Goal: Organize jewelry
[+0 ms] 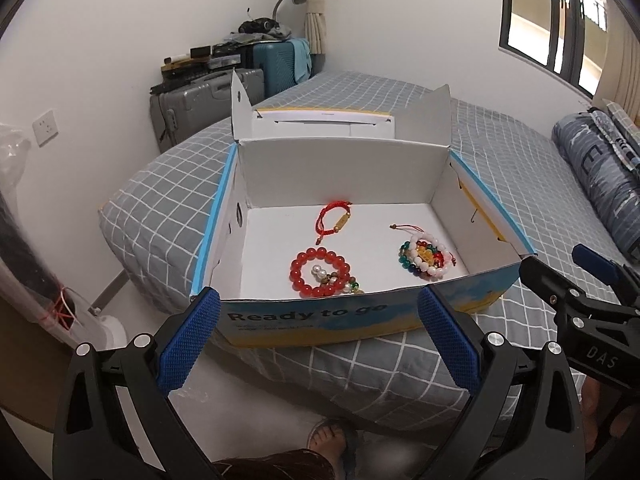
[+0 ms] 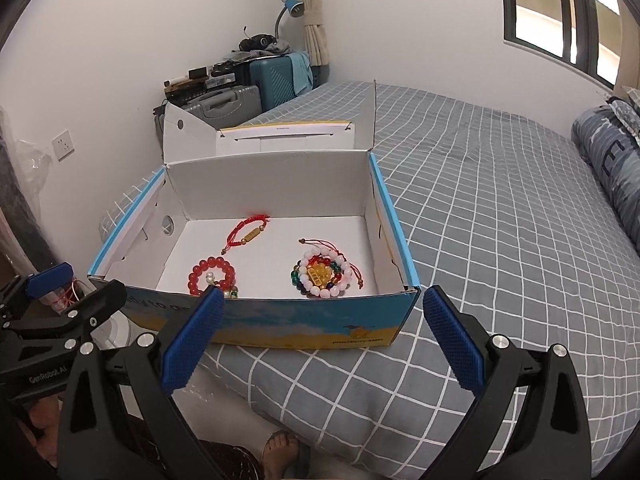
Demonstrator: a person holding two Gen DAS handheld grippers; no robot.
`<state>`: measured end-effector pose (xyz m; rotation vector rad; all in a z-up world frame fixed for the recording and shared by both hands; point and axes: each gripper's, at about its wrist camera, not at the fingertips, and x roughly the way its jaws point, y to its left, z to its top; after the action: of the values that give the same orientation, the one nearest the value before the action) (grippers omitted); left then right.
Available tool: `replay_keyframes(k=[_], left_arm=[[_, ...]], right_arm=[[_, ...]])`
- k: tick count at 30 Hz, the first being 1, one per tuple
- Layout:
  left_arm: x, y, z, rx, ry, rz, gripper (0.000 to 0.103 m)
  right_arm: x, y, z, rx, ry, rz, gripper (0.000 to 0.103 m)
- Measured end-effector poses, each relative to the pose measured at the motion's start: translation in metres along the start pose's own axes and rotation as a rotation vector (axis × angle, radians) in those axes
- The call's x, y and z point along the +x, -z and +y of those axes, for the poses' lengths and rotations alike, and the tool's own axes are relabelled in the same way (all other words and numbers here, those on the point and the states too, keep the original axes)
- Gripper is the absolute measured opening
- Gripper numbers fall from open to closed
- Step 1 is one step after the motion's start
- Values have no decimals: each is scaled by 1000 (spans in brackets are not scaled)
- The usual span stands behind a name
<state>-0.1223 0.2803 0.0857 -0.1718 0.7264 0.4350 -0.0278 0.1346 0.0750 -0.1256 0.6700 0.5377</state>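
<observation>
Both the left gripper (image 1: 318,344) and right gripper (image 2: 320,344) hover before the shoebox (image 2: 280,320) on the bed (image 2: 500,220), jaws open and empty. Inside it lie the red bead bracelet (image 2: 211,276), red cord bracelet (image 2: 248,232) and stacked bracelets (image 2: 322,276). Grabbing the stack risks snagging its tangled cords.

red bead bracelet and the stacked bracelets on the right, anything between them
Nothing: bare white box floor separates the red bead bracelet from the stacked bracelets, clearest in the right wrist view.
</observation>
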Motion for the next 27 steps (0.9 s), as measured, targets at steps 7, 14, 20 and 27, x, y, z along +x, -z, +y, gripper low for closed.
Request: replay_keyframes(k=[7,14,20,27], left_arm=[[1,-1,2,-14,8,14,97],[3,-1,1,-22,21,30,97],[4,-1,-2,-13,21,32,97],[4,-1,-1,-18,15,31,97]], right_arm=[[1,0,1,-3,5,0,95],[1,0,0,-5,4,1,95],[2,0,1,-4,6,0,95],[1,0,0,-4,5,2,95]])
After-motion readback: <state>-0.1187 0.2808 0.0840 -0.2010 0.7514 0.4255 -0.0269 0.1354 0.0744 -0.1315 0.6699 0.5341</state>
